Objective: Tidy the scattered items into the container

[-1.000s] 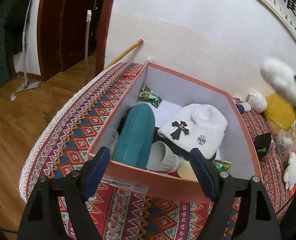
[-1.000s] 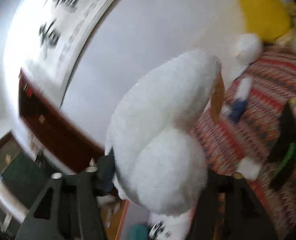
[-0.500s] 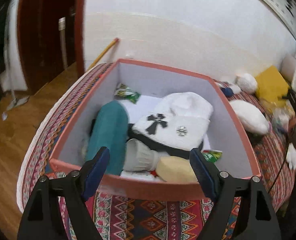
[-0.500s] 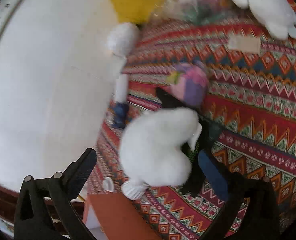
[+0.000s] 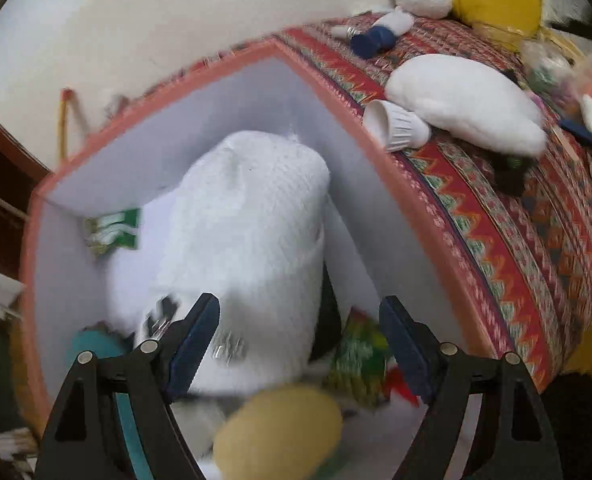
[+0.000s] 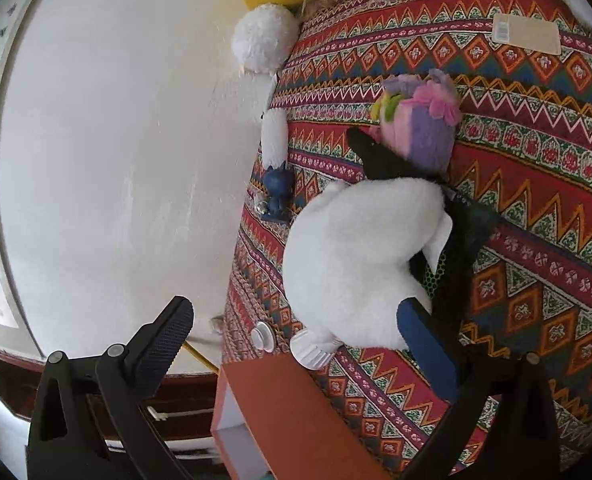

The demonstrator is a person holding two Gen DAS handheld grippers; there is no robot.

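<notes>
The white plush (image 6: pixel 360 264), held between the right gripper's (image 6: pixel 300 336) fingers a second ago, is now seen lying on the patterned cloth (image 6: pixel 536 184) just beside the box (image 5: pixel 376 148), not inside it. The drop is judged a miss, so the plush probably has to be picked up again. The right gripper's jaws are spread wide and empty. The left gripper (image 5: pixel 300 344) is now brought over the box interior, above the white hat (image 5: pixel 248 216), open and holding nothing.
</notes>
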